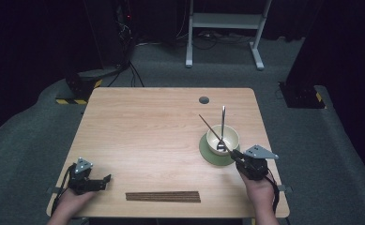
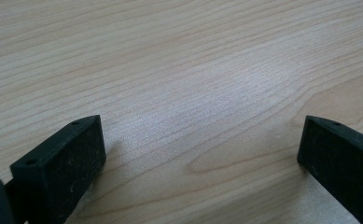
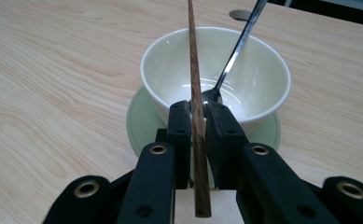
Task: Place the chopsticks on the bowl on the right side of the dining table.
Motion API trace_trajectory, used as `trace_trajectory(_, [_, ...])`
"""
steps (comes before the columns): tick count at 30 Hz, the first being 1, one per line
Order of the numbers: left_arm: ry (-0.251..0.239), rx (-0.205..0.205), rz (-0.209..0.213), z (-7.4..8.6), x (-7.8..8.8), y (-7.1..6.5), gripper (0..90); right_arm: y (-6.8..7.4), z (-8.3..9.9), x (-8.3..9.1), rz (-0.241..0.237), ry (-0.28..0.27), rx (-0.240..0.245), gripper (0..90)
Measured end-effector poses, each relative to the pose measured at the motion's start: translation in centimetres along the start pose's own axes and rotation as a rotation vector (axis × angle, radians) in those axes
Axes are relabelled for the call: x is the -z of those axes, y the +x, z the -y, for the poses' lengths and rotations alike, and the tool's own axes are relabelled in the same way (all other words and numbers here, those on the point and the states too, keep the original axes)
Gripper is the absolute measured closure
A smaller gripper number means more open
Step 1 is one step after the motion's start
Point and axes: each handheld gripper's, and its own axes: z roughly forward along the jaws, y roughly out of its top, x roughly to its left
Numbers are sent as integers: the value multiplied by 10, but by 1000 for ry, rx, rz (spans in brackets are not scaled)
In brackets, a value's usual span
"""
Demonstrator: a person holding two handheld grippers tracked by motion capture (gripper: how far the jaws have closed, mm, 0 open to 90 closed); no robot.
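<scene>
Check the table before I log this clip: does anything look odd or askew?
Nothing spilled or broken. The fork leans in the bowl, tines down, handle past the rim. The right hand-held gripper clamps one chopstick slanting over the bowl; the others lie together near the table's front edge.

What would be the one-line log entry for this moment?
right gripper: shut on chopstick, over bowl | left gripper: open, on table | fork in bowl | more chopsticks at near edge

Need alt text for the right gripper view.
The right gripper clamps a wooden chopstick pointing over a cream bowl on a green saucer. A fork leans inside the bowl.
</scene>
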Motion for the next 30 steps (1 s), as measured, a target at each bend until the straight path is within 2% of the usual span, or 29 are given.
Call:
trace_trajectory(8, [3, -5, 2, -1, 0, 0, 5, 12, -10, 4, 2, -35, 38, 649])
trace_trajectory(14, [0, -2, -1, 0, 0, -1, 10, 25, -12, 3, -39, -45, 52, 569])
trace_trajectory(20, [1, -5, 6, 0, 0, 0, 6, 51, -11, -8, -98, -16, 102, 542])
trace_trajectory(21, [1, -4, 6, 0, 0, 0, 6, 60, -9, -14, -120, 6, 119, 542])
trace_trajectory(22, [1, -4, 5, 0, 0, 0, 6, 60, -9, -14, -120, 6, 119, 542])
trace_trajectory(25, [0, -3, 1, 0, 0, -1, 7, 72, -5, -27, -170, 43, 122, 544])
trace_trajectory(30, [0, -3, 4, 0, 0, 0, 9, 90, -2, -37, -214, 70, 141, 552])
